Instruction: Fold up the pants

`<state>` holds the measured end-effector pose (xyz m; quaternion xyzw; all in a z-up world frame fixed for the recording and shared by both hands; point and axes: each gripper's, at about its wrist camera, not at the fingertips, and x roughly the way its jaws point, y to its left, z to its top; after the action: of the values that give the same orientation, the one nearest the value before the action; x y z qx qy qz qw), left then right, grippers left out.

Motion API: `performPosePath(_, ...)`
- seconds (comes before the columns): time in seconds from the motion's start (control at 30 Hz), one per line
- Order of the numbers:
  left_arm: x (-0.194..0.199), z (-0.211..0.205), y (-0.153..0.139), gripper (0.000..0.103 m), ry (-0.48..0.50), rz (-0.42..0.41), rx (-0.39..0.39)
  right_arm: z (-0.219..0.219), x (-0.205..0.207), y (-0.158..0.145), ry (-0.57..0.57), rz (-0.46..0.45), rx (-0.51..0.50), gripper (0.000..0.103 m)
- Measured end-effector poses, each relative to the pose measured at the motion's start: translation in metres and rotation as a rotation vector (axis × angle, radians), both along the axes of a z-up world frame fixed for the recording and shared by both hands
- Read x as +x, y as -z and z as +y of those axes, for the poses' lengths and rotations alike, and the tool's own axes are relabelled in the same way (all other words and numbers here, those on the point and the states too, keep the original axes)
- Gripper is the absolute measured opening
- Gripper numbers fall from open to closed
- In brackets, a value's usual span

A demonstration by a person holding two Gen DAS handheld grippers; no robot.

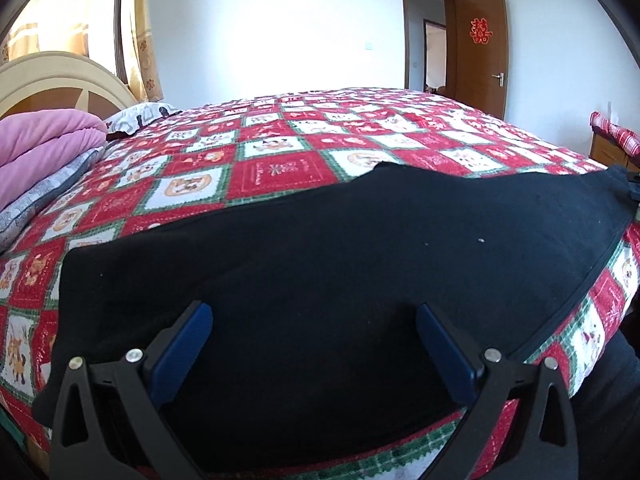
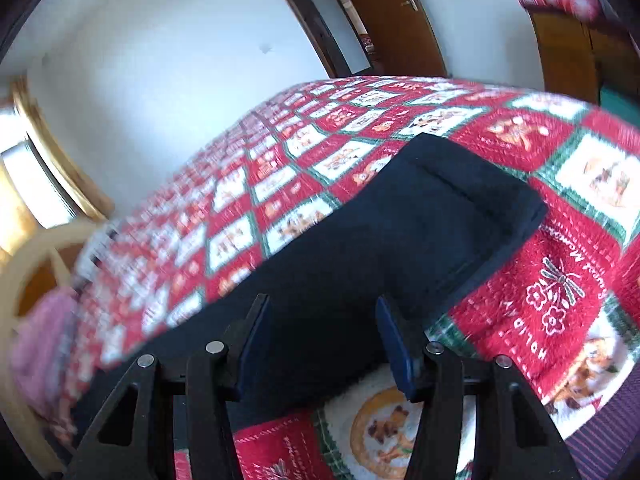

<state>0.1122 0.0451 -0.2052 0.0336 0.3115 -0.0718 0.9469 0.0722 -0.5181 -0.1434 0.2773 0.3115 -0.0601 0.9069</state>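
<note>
Black pants [image 1: 344, 248] lie spread flat across the near part of a bed with a red, white and green patchwork cover [image 1: 280, 140]. My left gripper [image 1: 314, 314] is open, its blue pads low over the pants near the bed's front edge. In the right wrist view the pants [image 2: 400, 232] run away to a folded end with a stitched hem. My right gripper [image 2: 322, 306] is open over the near edge of the pants. That view is blurred at the left. Neither gripper holds any cloth.
A folded pink and grey quilt [image 1: 44, 148] and a pillow [image 1: 140, 116] lie by the cream headboard [image 1: 52, 80] at the left. An open brown door [image 1: 480, 48] stands at the back right. A wooden cabinet [image 2: 568, 44] stands beyond the bed.
</note>
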Motion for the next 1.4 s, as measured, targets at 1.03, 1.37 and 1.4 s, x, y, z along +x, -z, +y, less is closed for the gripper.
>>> performPosePath(1.03,0.000,0.069,0.005,0.103,-0.235,-0.093,-0.005,-0.072,-0.033,-0.011,0.241,-0.064,-0.136,0.054)
performPosePath(1.37,0.000,0.069,0.005,0.103,-0.239,-0.099,-0.005,-0.074,-0.031,-0.008,0.281,-0.049,-0.186,0.045)
performPosePath(1.4,0.000,0.069,0.006,0.103,-0.240,-0.099,-0.004,-0.073,-0.030,-0.007,0.279,-0.044,-0.196,0.035)
